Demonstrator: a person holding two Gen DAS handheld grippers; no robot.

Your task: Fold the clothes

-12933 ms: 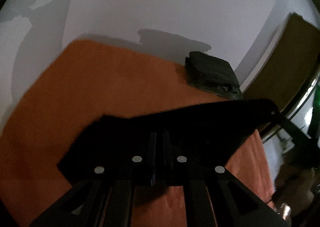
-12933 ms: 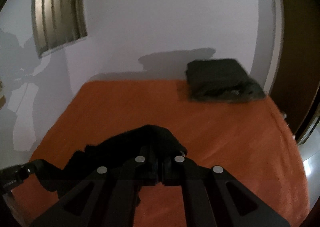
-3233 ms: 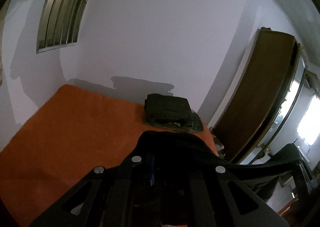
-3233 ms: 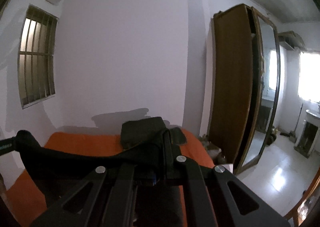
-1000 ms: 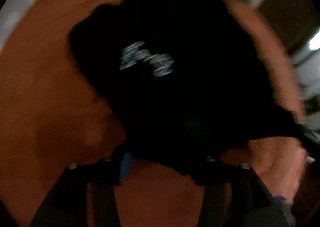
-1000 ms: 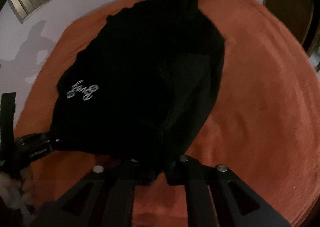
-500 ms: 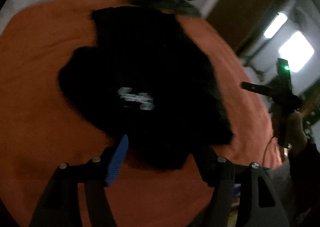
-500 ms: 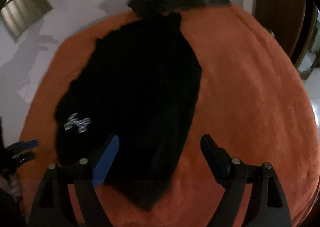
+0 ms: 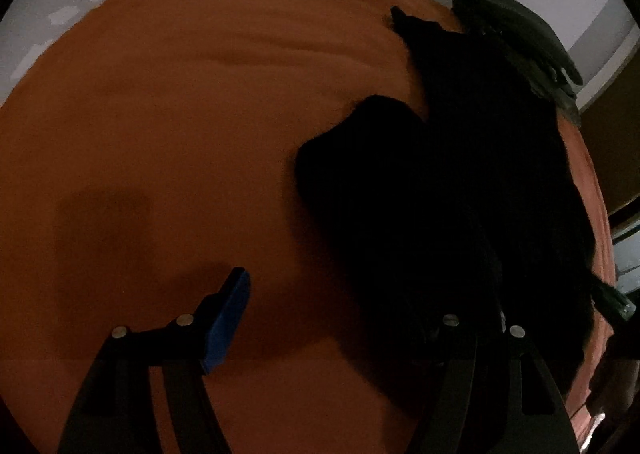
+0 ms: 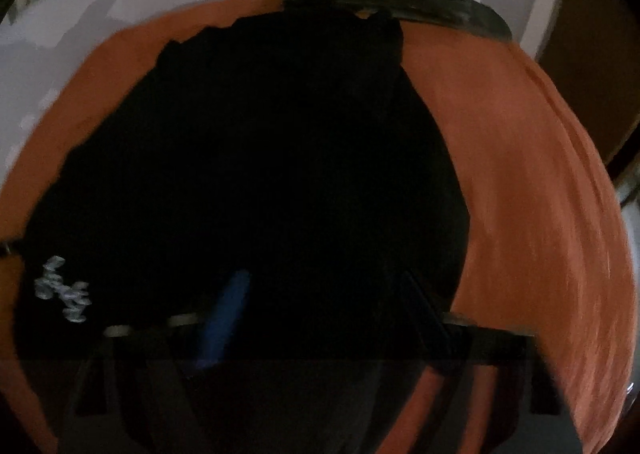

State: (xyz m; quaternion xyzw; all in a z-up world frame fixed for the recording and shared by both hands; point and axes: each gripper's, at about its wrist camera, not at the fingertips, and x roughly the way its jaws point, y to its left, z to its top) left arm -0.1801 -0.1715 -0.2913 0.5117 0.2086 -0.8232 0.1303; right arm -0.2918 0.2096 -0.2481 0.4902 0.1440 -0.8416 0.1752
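The black cotton garment (image 10: 260, 158) lies spread on the orange bedspread (image 9: 160, 114). The left gripper (image 9: 344, 314) gapes wide beside it; the right gripper (image 10: 320, 314) looks wide too, though blurred.

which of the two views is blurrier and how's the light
Right wrist view: motion-smeared, the white print on the black shirt and the bedspread streak. Left wrist view: sharper, its blue pad crisp. Both are dim, the shirt a detail-less black mass, edges bent by the fisheye.
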